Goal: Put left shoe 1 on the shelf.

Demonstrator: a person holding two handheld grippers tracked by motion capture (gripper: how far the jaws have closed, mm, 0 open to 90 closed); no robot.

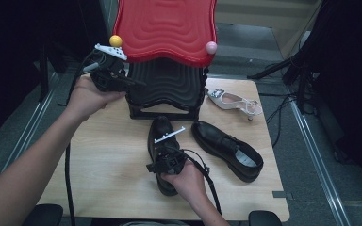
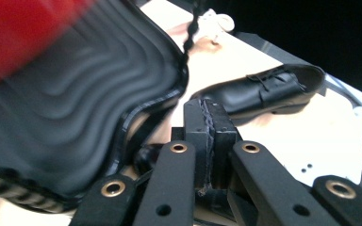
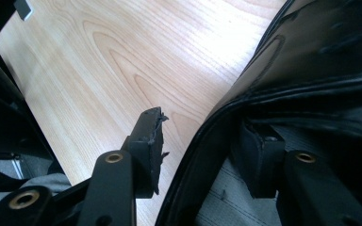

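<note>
1. While the left hand-held gripper [image 1: 131, 82] hangs up beside the shoe rack [image 1: 166, 89], its jaws are pressed flat together with nothing between them, so it looks parked clear of the work rather than engaged.
2. Centre of the tabletop [image 1: 108, 155]: the near black shoe [image 1: 160, 136] lies with its toe towards the rack. The right hand-held gripper [image 1: 162, 155] straddles its collar, one jaw inside the opening and one outside over bare wood. Its pads stand apart from the leather, so the shoe rests on the tabletop, unclamped.
3. Further right, the second black shoe [image 1: 227, 149] lies slanted, well apart from the first, with its insole showing; probably the pair's other half, waiting.
4. At the far right corner, a white heeled shoe [image 1: 233, 101] lies on its side near the rack.
5. The tabletop is pale wood-grain laminate with rounded corners. Grey floor, metal rails and loose cables surround it, and the room beyond is dark.
</note>
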